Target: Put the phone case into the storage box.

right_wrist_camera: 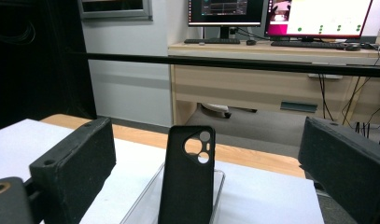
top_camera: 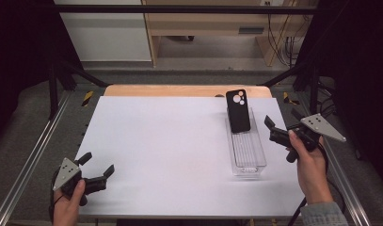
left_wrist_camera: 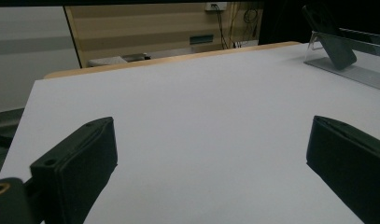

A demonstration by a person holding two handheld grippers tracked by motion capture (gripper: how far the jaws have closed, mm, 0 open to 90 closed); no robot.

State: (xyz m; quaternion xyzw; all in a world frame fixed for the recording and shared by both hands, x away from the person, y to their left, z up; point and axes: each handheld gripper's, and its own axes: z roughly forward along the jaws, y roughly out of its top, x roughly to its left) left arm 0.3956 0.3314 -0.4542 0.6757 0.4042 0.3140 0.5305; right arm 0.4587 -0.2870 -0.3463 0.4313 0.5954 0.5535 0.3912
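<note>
The white table [top_camera: 170, 155] carried a clear plastic tray [top_camera: 248, 153] on its right half, set lengthwise from the near side toward the far edge. A black phone case [top_camera: 238, 110] stood in the far end of that tray, leaning back against the far wall, with its camera cut-outs at the top. In the right gripper view the phone case [right_wrist_camera: 187, 177] stood upright and centred between the two jaws but farther off, with the tray [right_wrist_camera: 215, 186] under it.

The right gripper [top_camera: 273, 129] was held in the right hand [top_camera: 310, 165] at the right edge of the table, just beside the tray and level with the lower part of the phone case. Its jaws were spread wide and gripped nothing. It was near the phone case but not touching it.

The left gripper [top_camera: 97, 165] was held in the left hand [top_camera: 69, 200] at the near left corner of the table, well apart from the tray. Its jaws were likewise spread wide, with bare table surface between them. In the left gripper view the phone case [left_wrist_camera: 337, 44] and the tray [left_wrist_camera: 360, 70] appeared far off at the upper right.

A wooden strip [top_camera: 179, 90] ran along the table's far edge.
</note>
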